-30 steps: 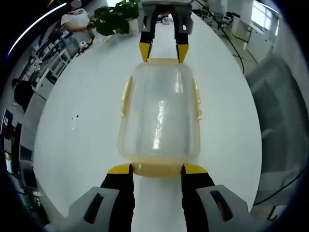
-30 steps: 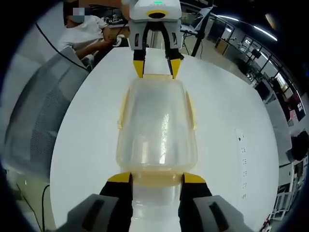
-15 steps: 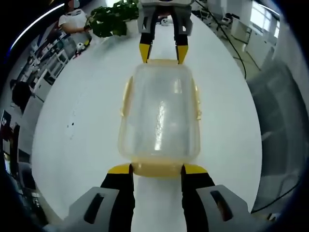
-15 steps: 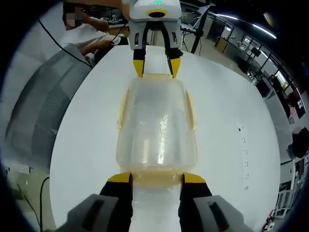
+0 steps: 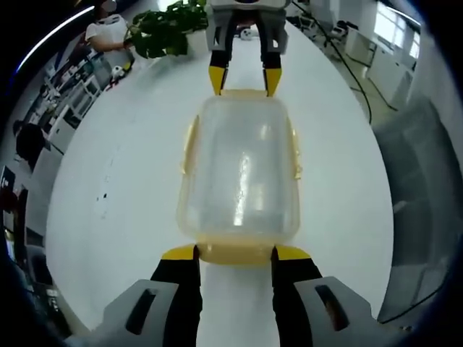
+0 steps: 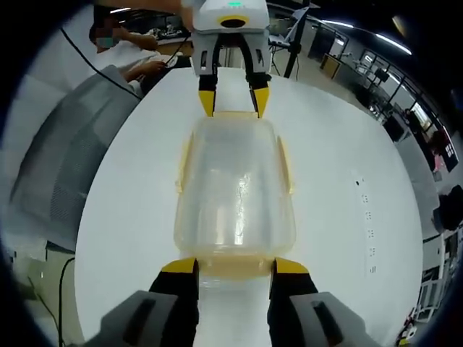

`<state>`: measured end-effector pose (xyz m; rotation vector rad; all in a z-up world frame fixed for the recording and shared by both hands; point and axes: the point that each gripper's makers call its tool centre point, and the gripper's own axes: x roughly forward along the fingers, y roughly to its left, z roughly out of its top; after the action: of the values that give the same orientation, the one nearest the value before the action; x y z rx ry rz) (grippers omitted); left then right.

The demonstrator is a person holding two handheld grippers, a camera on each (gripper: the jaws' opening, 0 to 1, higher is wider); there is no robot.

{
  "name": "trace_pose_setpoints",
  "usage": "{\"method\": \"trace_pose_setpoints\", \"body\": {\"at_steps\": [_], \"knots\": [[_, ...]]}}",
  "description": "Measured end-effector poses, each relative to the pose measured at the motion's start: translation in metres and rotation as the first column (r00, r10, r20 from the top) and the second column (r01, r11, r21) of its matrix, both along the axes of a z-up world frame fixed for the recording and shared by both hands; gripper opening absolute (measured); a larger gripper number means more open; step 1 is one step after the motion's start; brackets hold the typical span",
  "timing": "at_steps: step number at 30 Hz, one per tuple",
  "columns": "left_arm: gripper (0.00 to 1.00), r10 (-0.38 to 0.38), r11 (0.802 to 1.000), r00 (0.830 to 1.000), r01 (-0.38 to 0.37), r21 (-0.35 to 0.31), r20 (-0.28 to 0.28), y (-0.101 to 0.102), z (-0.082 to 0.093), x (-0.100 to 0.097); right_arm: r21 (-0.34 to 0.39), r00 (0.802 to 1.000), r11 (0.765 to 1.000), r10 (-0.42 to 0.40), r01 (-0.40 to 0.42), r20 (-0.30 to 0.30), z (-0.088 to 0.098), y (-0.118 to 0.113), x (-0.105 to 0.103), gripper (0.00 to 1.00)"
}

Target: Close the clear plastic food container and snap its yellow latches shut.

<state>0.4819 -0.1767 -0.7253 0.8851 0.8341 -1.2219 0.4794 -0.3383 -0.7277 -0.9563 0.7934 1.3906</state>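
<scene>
Since a second ago we are seeing almost nothing shift: the container (image 5: 239, 177) is still lying at the same spot between our two grippers, and only the room behind is drifting a little, so it is our hands that are moving. The clear container is resting lid-up on the white bench (image 5: 130, 202), its long axis running straight from the left gripper (image 5: 233, 254) to the right gripper (image 6: 231, 269). Each short end is pointing at one gripper. We are keeping both pairs of jaws spread apart, their yellow tips bracketing the yellow latch (image 5: 233, 253) at each end. The side latches (image 5: 189, 144) are lying flat against the long sides. A potted plant (image 5: 168, 29) is standing at the far bench edge.
</scene>
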Motion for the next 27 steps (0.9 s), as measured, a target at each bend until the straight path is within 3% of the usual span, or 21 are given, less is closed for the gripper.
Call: {"method": "trace_pose_setpoints", "body": {"at_steps": [27], "knots": [[0.35,0.003,1.000,0.999,-0.004,-0.006,-0.037,-0.026,-0.009,0.001,0.005,0.999,1.000,0.010,-0.010,-0.040,-0.009,-0.027,0.002,0.35]]}}
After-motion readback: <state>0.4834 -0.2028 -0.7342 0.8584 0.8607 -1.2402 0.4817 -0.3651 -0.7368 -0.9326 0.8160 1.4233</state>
